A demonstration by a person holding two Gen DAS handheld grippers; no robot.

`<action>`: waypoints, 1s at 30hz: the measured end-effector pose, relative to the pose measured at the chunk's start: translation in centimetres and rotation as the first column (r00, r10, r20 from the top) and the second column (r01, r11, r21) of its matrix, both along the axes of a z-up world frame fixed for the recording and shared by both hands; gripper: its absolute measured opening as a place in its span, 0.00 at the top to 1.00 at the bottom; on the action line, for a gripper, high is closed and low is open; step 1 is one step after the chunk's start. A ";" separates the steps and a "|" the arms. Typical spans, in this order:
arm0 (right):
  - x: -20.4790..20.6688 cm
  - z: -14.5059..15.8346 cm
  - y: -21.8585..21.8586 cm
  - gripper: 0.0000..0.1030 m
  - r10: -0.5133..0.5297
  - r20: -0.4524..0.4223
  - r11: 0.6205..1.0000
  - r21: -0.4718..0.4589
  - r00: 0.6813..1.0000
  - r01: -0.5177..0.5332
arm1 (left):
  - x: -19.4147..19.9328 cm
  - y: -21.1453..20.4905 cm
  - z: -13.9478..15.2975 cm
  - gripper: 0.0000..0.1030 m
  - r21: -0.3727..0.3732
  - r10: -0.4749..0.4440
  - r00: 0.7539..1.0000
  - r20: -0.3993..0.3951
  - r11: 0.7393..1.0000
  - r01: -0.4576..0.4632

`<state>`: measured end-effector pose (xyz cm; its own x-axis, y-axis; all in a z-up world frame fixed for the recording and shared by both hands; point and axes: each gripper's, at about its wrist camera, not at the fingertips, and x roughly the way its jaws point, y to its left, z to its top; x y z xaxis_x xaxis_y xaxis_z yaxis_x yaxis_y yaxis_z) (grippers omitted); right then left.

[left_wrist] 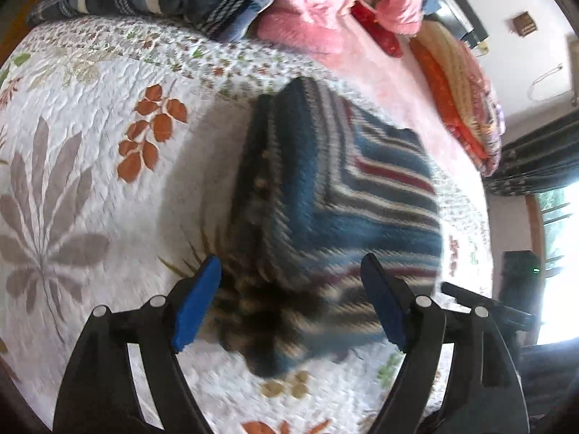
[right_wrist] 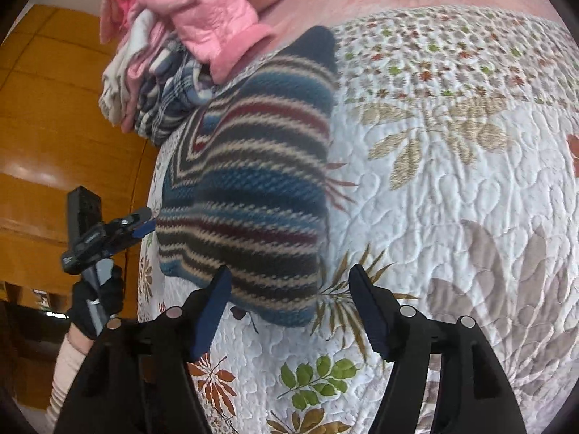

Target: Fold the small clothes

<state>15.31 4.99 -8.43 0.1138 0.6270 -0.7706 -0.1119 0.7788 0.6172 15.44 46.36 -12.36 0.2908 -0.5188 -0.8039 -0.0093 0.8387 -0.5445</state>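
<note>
Bed with a leaf-print quilt point(right_wrist: 452, 188), wood panelling behind. The striped knit garment point(right_wrist: 249, 195) lies folded near the quilt's left edge, beside the clothes pile point(right_wrist: 173, 72). Left tongs point(left_wrist: 291, 300) and right tongs point(right_wrist: 289, 307) both gape open, holding nothing. Risk: a one-layer pinch undoes the fold, or a nudge pushes the garment off the bed edge.
</note>
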 end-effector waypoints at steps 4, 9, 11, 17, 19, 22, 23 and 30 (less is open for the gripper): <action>1.2 0.3 -0.7 0.32 -0.022 0.015 1.000 0.018 1.000 0.022 | 1.5 0.3 -0.7 0.24 -0.078 -0.039 0.999 0.007 0.996 0.040; 3.6 0.2 0.2 0.28 -0.028 0.034 0.998 0.065 0.999 0.026 | 3.7 -1.1 -1.9 0.23 -0.121 -0.092 0.996 0.019 0.988 0.094; 4.5 -0.4 1.2 0.27 -0.026 0.027 0.996 0.087 0.999 0.023 | 4.4 -1.7 -3.0 0.23 -0.149 -0.113 0.994 -0.001 0.983 0.111; 6.9 -3.6 3.7 0.24 -0.003 -0.026 0.995 0.103 1.000 0.006 | 5.4 -3.3 -5.6 0.17 -0.153 -0.155 0.988 -0.014 0.977 0.151; 7.5 -4.5 4.7 0.14 0.012 -0.040 0.994 0.113 0.999 -0.008 | 5.7 -3.6 -5.8 0.16 -0.192 -0.160 0.987 -0.013 0.969 0.155; 8.5 -5.9 5.8 0.06 0.005 -0.056 0.992 0.127 0.998 0.003 | 6.0 -4.3 -6.0 0.17 -0.226 -0.185 0.983 -0.004 0.958 0.180; 8.6 -6.3 5.9 0.05 0.006 -0.068 0.990 0.139 0.998 0.004 | 6.0 -4.5 -6.1 0.19 -0.228 -0.190 0.982 0.002 0.956 0.185; 8.2 -7.1 6.5 0.33 -0.004 -0.046 0.989 0.150 0.999 0.011 | 5.5 -4.9 -6.4 0.55 -0.181 -0.172 0.985 0.003 0.969 0.170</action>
<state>23.52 11.45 -15.48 0.0860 0.7350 -0.6726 -0.0754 0.6780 0.7312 20.91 41.48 -18.71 0.1752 -0.6962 -0.6961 0.1178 0.7168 -0.6872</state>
